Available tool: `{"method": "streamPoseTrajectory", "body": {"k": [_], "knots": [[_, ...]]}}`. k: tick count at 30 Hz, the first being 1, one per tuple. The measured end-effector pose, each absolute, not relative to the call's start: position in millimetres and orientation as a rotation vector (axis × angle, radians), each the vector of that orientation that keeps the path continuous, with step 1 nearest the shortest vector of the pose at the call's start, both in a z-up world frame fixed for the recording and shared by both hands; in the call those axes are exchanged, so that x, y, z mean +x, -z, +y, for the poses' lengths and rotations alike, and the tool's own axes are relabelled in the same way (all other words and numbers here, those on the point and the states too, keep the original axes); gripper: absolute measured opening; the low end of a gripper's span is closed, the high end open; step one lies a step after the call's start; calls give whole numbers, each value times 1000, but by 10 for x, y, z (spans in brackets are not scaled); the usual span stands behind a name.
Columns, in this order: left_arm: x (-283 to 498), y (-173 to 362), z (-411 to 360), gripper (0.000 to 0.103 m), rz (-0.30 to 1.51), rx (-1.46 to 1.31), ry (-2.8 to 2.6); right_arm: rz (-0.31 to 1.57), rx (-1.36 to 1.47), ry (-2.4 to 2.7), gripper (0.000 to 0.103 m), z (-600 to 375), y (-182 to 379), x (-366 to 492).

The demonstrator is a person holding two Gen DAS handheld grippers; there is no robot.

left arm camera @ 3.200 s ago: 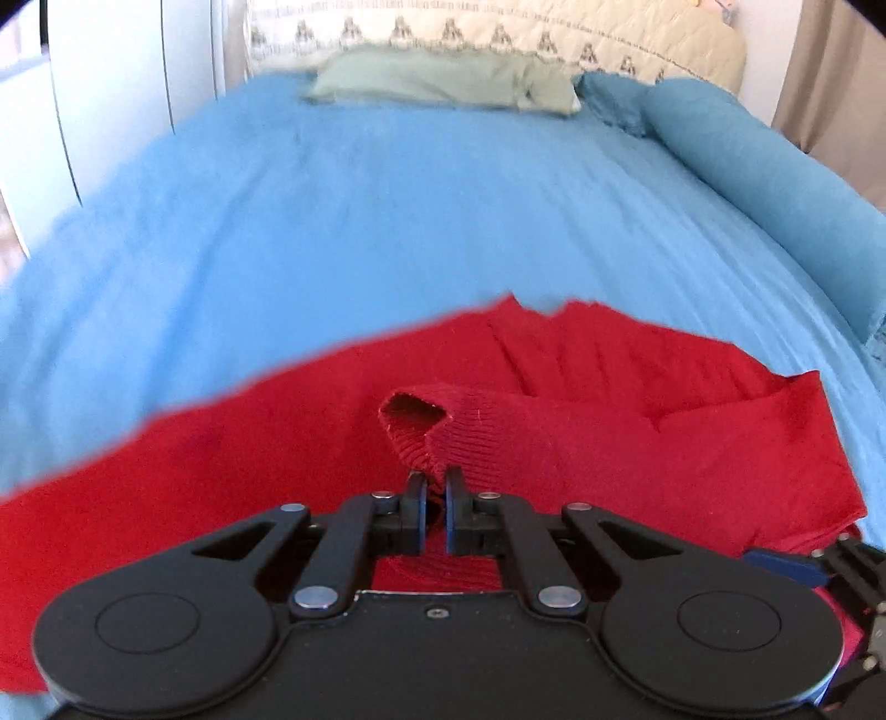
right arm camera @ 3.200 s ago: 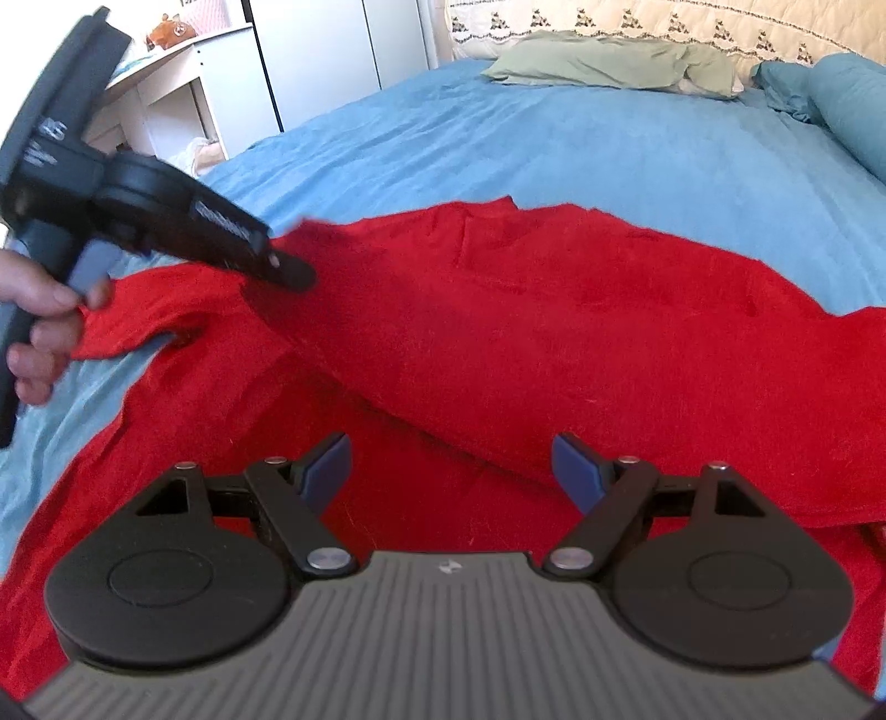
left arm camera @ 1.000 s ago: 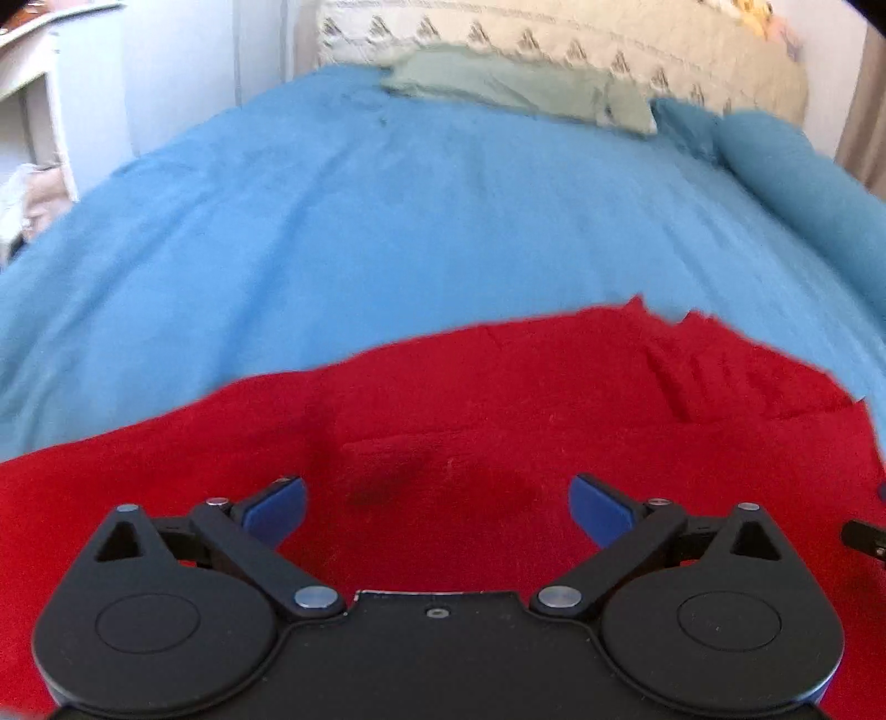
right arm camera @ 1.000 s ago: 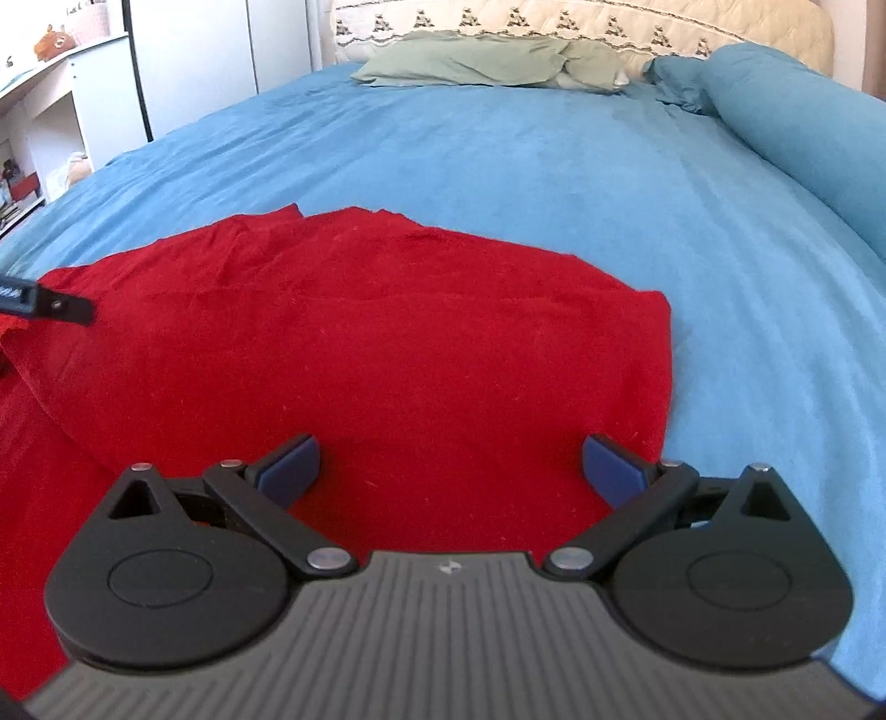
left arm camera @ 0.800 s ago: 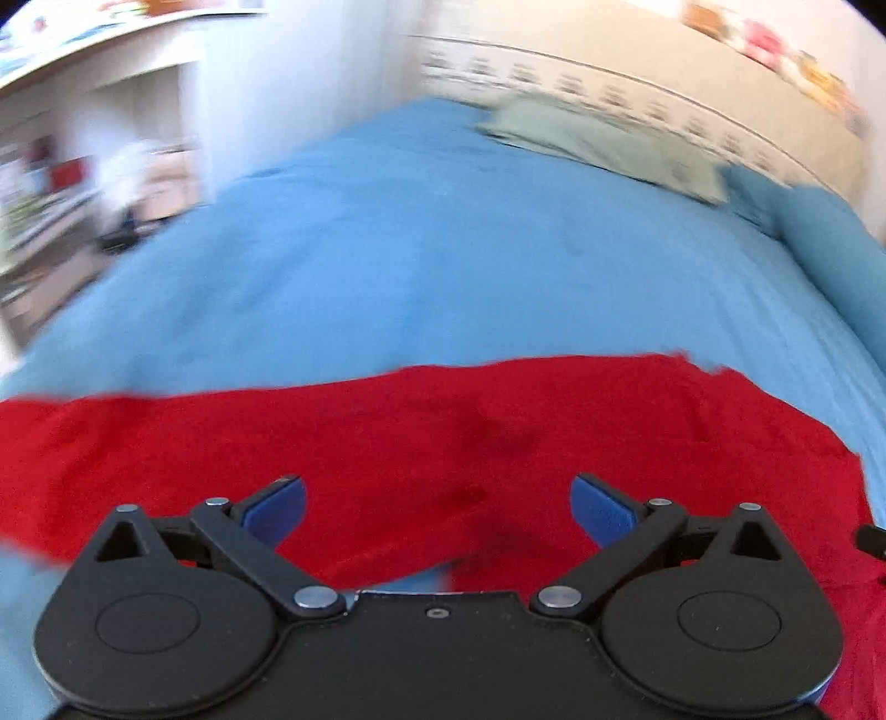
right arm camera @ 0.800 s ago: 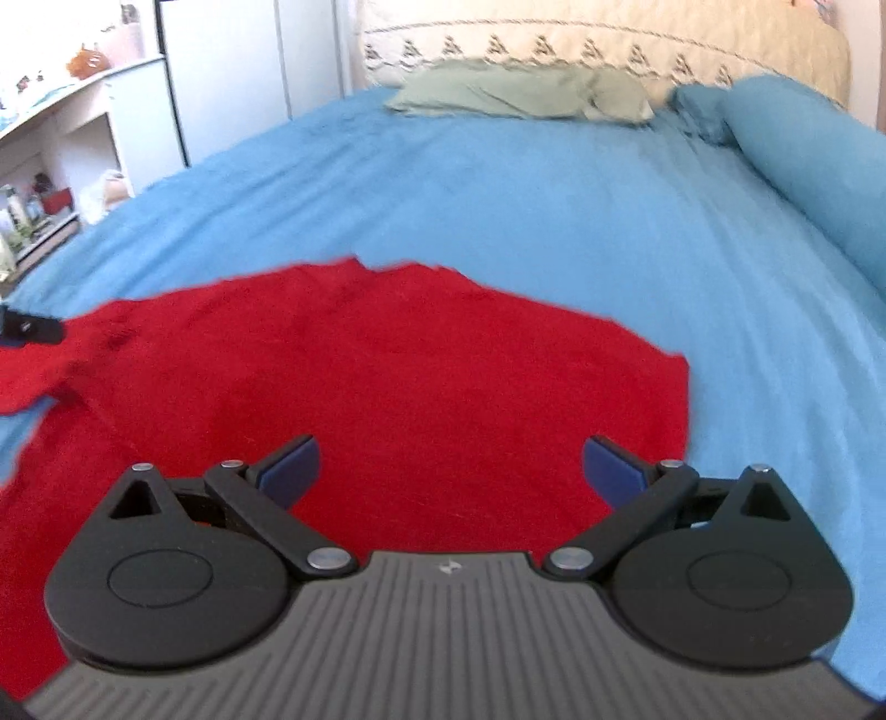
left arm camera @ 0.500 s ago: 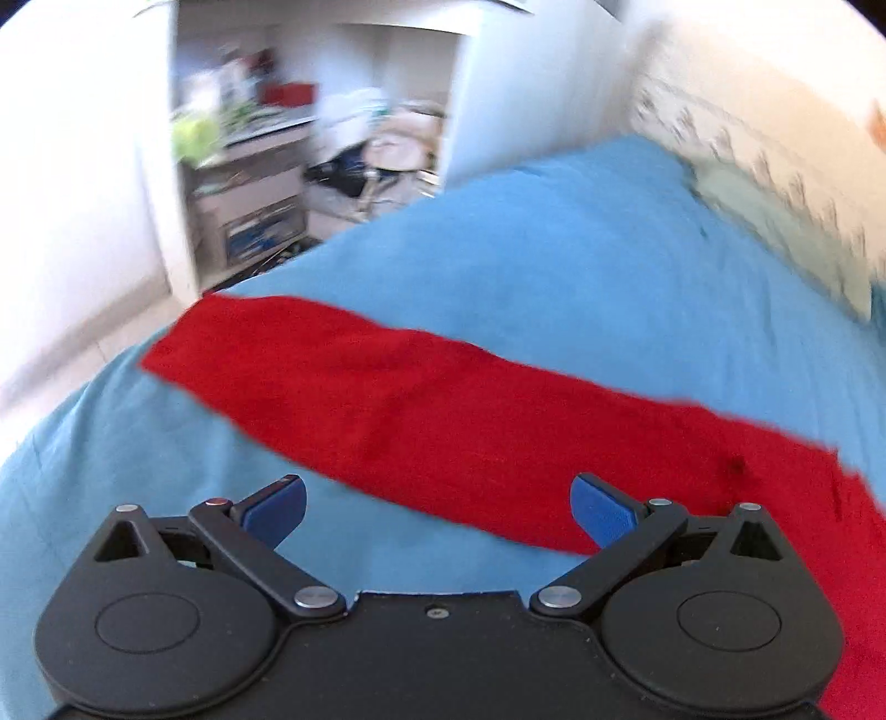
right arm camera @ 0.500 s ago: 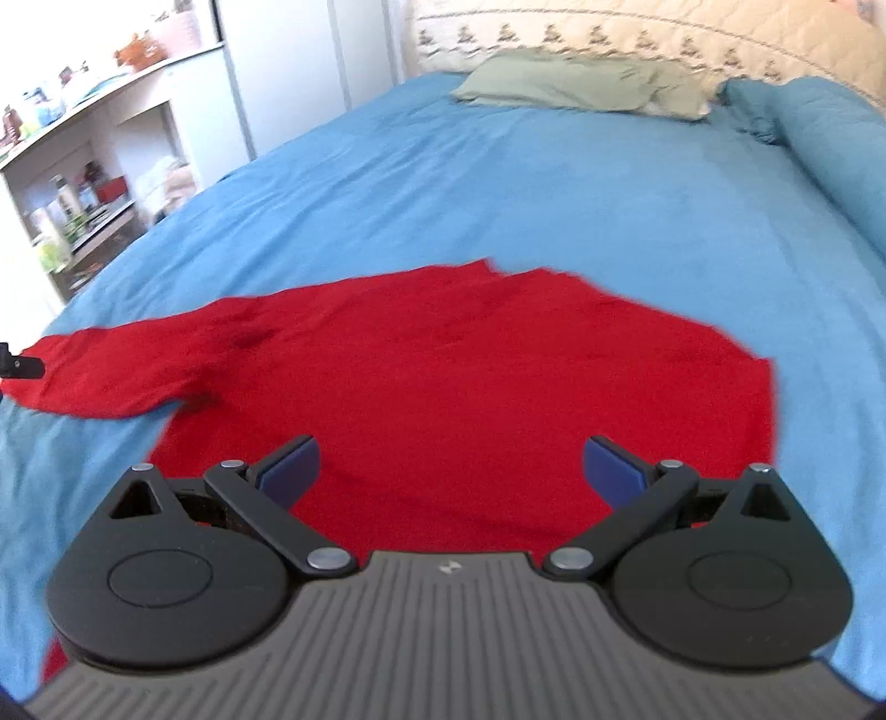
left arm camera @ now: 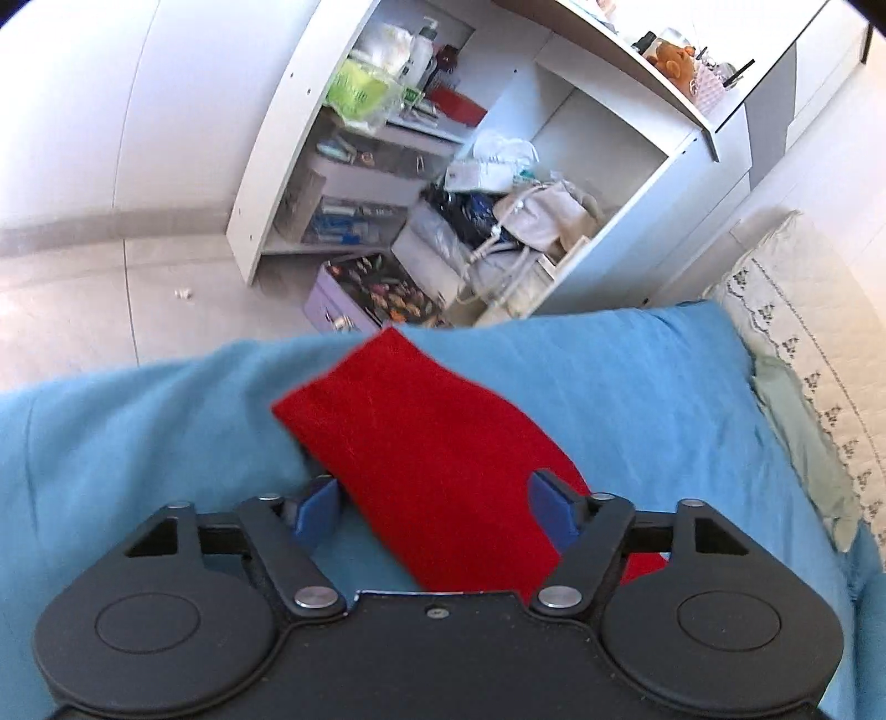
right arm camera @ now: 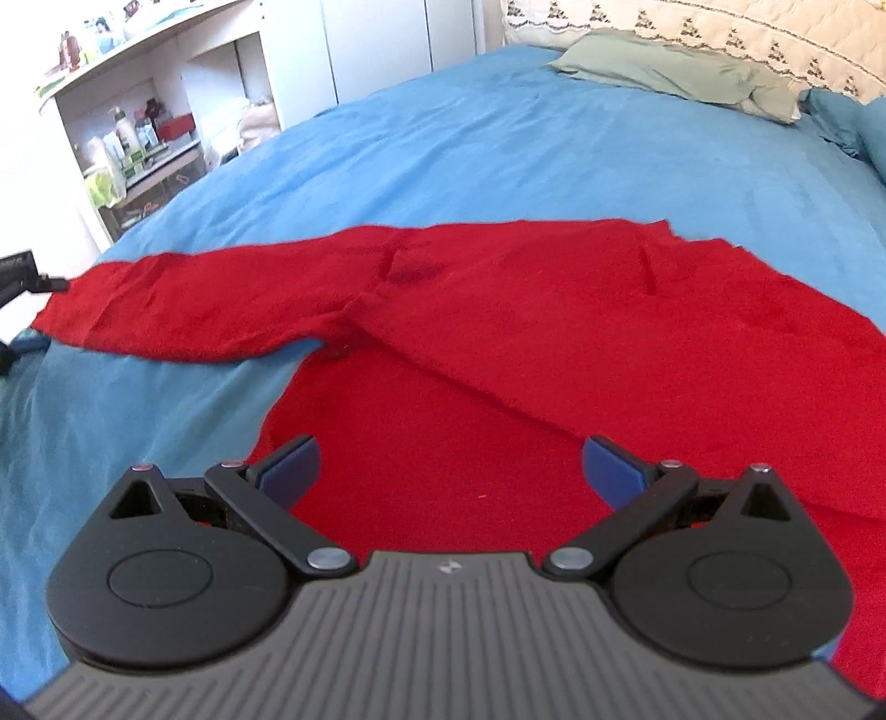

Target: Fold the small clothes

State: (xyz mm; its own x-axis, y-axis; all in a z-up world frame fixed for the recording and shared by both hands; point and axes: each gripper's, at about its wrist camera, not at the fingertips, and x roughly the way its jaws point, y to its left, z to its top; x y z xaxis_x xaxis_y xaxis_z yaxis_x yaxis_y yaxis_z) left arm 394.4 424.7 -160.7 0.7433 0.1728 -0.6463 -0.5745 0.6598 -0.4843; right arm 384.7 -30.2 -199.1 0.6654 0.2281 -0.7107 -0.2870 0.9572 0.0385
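While I look along my left gripper (left arm camera: pixel 434 501), I see its two blue fingers (left arm camera: pixel 317 505) spread wide apart, holding nothing. One long sleeve (left arm camera: pixel 421 443) of the red sweater (right arm camera: pixel 554 343) lies on the blue bed (left arm camera: pixel 138 421) right in front of this gripper and runs between the fingers. The end of the sleeve points away from the gripper, near the edge of the bed. Past that edge I see a white shelf unit (left arm camera: pixel 554 138) full of bottles, boxes and bags, and a teddy bear (left arm camera: pixel 670 58) on top.

My right gripper (right arm camera: pixel 451 468) is spread wide too, with nothing between its blue fingers (right arm camera: pixel 290 462). The body of the red sweater lies flat on the bed just ahead of it and under it. The sleeve reaches far out to the left of this gripper. At its tip, by the left edge of the view, I can see a small black bit of my left gripper. Far ahead of the right gripper sits a green pillow (right arm camera: pixel 675 77) by the headboard (right arm camera: pixel 720 25).
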Motion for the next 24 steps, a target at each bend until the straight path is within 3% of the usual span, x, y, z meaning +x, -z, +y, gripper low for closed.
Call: {"method": "streamPoseTrajectory", "body": {"k": [2, 6, 7, 16, 24], "knots": [[3969, 1599, 4261, 65, 599, -705, -468, 801, -71, -289, 103, -257, 2048, 3865], [3984, 1629, 4300, 15, 630, -641, -534, 807, -49, -271, 103, -177, 2105, 3897], [3960, 1640, 4317, 11, 630, -644, -535, 807, -43, -265, 103, -169, 2111, 3907], [4069, 1361, 4067, 5, 630, -548, -484, 770, -51, -167, 103, -300, 2150, 4002], [4460, 469, 2804, 5, 513, -361, -202, 716, 18, -96, 103, -797, 1899, 4042]]}}
